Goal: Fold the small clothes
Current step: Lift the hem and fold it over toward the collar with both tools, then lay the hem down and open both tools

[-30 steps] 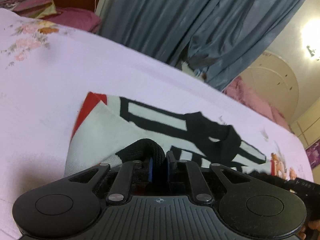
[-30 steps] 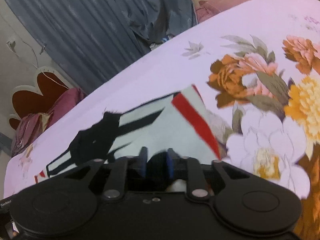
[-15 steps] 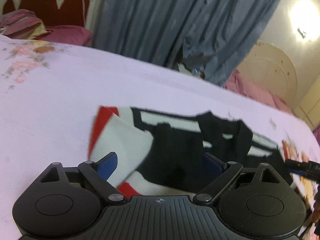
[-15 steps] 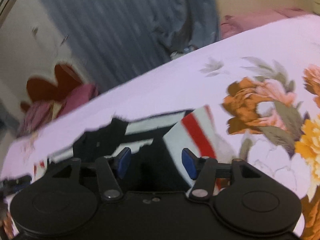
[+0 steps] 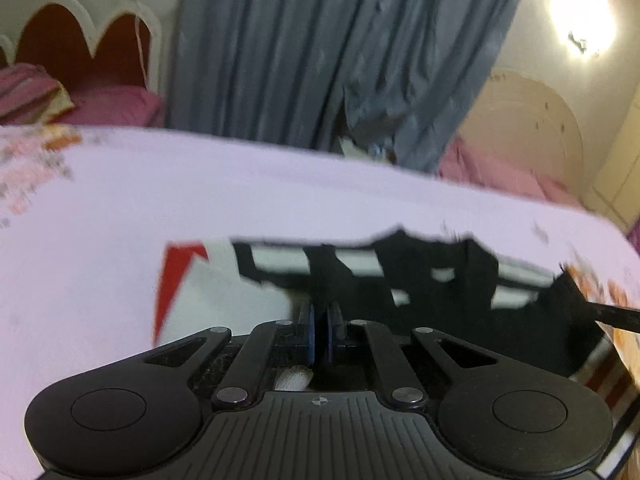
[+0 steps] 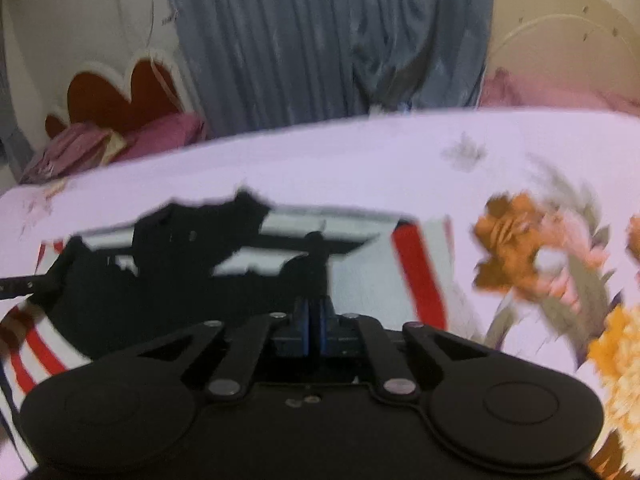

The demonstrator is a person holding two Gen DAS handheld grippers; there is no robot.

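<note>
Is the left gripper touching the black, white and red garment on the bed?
Cannot tell. In the left wrist view the left gripper has its jaws shut over the garment, but blur hides whether fabric is pinched between them.

Garment [image 5: 400,280] blurred; pattern unclear

Both wrist views low over bed [image 5: 120,208], facing curtain [image 5: 320,48]; share striped garment [image 6: 360,280]

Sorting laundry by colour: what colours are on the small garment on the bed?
White, black and red on the garment, clearest in the right wrist view.
</note>
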